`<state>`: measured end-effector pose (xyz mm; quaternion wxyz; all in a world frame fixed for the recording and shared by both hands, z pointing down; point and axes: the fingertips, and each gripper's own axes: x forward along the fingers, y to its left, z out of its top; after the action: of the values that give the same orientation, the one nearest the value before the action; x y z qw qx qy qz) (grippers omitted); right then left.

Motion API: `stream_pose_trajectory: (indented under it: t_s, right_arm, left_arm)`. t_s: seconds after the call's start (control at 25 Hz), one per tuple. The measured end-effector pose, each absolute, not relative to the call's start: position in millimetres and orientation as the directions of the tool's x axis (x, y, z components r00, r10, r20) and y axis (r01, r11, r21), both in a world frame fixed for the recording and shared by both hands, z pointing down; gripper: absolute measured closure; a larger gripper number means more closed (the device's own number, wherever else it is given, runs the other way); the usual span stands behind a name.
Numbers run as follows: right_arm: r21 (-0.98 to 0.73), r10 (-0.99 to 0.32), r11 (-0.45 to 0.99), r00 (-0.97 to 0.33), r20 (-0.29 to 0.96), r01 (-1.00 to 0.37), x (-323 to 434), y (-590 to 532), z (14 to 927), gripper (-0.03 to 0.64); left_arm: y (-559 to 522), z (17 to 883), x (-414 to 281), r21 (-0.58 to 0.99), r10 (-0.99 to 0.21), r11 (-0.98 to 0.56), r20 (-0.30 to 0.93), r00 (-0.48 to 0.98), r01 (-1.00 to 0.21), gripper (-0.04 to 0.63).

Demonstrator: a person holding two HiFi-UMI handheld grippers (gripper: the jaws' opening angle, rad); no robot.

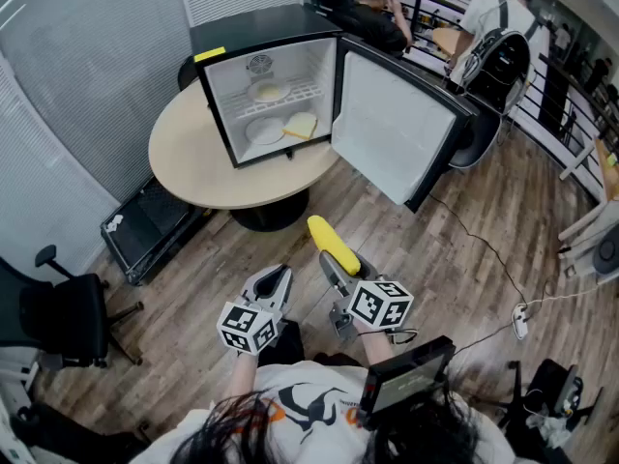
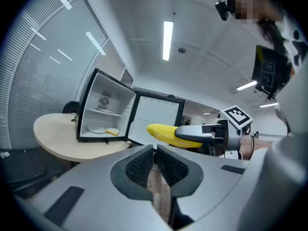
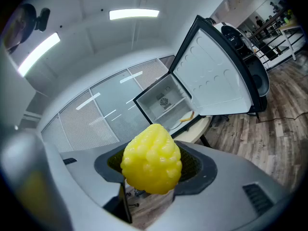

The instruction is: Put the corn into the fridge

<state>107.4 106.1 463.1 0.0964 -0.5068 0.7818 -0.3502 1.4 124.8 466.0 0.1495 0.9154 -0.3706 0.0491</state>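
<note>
Carry | corn (image 1: 334,243) is being gripped by right claw (image 1: 338,267), lower centre, well short of open fridge (image 1: 276,42), upper centre | left claw (image 1: 272,284) closed, empty | level approach past door (image 1: 392,129) is being advised.

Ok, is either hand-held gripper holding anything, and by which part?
The right hand-held gripper holds the corn by its rear part; the tip sticks out ahead of the jaws. The left hand-held gripper is shut and empty.
</note>
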Motion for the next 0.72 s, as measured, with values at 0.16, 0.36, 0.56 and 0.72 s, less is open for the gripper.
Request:
stream_pose_trajectory:
  t_s: [0.16,0.36,0.56,0.72]
  right_arm:
    - [-0.619,-0.894,0.236,-0.418,0.164,-0.749,102,94,446,0.365]
    - [-0.604,-0.902,0.250,-0.409,0.140,-0.757,83,91,430,0.365]
    - [-0.618,-0.903,0.246,-0.408,0.133,-0.747,60,82,425,0.365]
    - [-0.625,-0.900,0.235,-0.409,0.150,-0.745,40,77,429,0.365]
  left_arm:
    - [113,447,-2,0.207,-0.635,-0.730,0.150,0.758,-0.652,0.577]
    - [107,433,-22,0.202,-0.659,-0.716,0.119,0.743,-0.668,0.577]
    - [98,431,-44,0.191,-0.650,-0.724,0.131,0.748,-0.663,0.577]
    - [85,429,-66,0.203,-0.649,-0.723,0.128,0.750,-0.661,0.577]
